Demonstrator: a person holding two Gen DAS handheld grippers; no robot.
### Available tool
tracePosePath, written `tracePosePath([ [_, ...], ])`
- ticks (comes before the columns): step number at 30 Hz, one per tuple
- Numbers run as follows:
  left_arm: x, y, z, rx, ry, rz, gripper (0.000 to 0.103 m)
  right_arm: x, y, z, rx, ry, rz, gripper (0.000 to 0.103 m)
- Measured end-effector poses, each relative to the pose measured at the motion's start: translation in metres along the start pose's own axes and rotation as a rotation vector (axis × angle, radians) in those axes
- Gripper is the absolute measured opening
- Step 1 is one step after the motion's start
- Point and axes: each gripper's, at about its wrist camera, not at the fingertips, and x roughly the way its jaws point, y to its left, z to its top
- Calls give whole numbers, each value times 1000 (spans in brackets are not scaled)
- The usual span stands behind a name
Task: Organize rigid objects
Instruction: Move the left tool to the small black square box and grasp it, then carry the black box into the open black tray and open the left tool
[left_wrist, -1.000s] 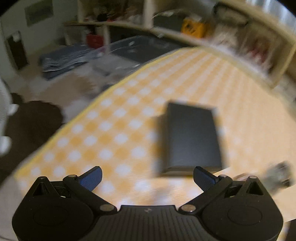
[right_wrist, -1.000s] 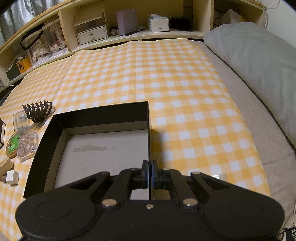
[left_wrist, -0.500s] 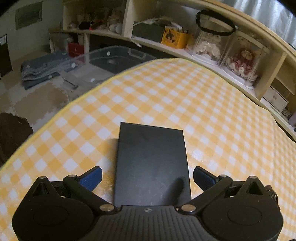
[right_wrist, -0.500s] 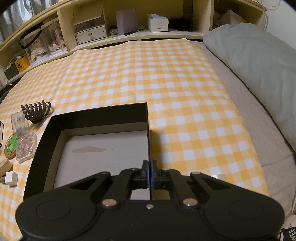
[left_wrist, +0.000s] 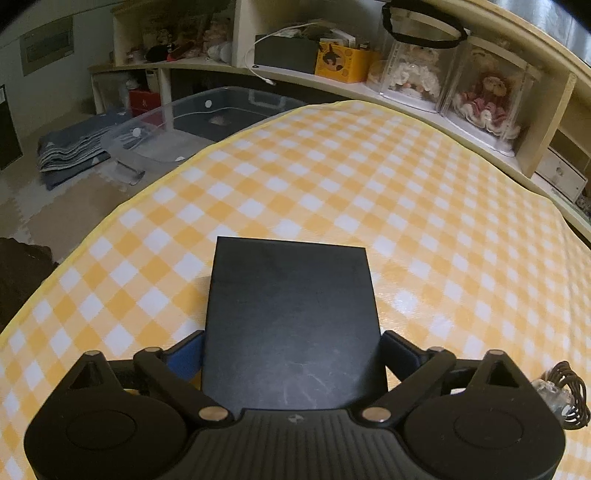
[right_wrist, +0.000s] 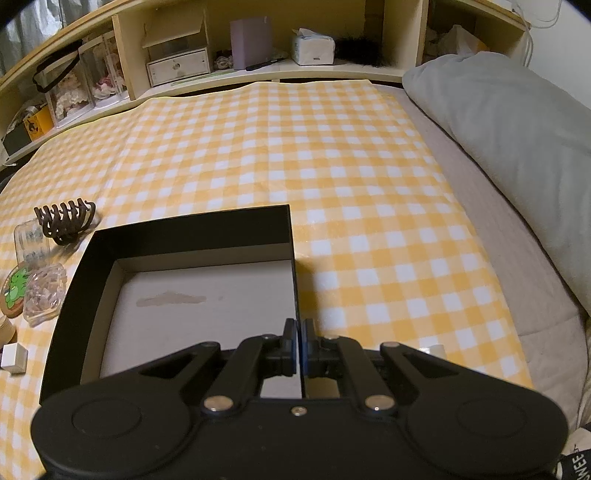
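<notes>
Black cardboard fills both views: one flat box lid (left_wrist: 293, 325) between my left fingers, and one open box (right_wrist: 184, 291) with a pale bare floor under my right gripper (right_wrist: 299, 349).

My left gripper (left_wrist: 293, 354) straddles the lid with the jaws spread wide; they have just been closing in a little, the blue pads (left_wrist: 184, 356) at 9 and 3 o'clock right beside its long edges. I cannot tell whether they press yet.

My right fingers are clenched on the box's right wall, which runs away from them toward 12 o'clock.

At 9 o'clock of the box lie the loose pieces: one brown claw hair clip (right_wrist: 64, 221), two clear plastic pieces (right_wrist: 44, 295), one green cartoon coaster (right_wrist: 16, 290) half covered by the nearer clear piece, and one small white cube (right_wrist: 14, 357). A tan round thing at the picture's left edge is cut off. One small white bit (right_wrist: 436, 349) shows at 3 o'clock of my right fingers, half hidden by the gripper. In the left view a dark coiled thing (left_wrist: 565, 398) at 4 o'clock is cut by the frame.

Everything sits on a yellow-and-white checked cloth (right_wrist: 332, 147) over a bed, with a grey pillow (right_wrist: 517, 147) at 2 o'clock, wooden shelves (right_wrist: 258, 48) at 12, and a clear storage bin (left_wrist: 192, 122) on the floor.
</notes>
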Motion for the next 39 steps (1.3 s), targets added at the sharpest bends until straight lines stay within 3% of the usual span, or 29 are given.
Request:
tracePosePath([
  [5,-5,0,-1,21,8,-4,97,0,0,0,3,0,2,4],
  [13,-48,-20,-10,32,-7,-152,97,1,-3,1,16,1,10,4],
  [19,-98,-54,-30,61,2,-339,97,0,-3,1,19,2,11,4],
  [31,-170,-155,-123,201,183,-746,97,-1,-1,-2,42,9,10,4],
  [35,-178,-197,-153,238,220,-795,97,-1,-2,-2,42,7,14,4],
  [39,-171,-228,-169,244,249,-780,97,-1,-1,-4,50,7,21,4],
])
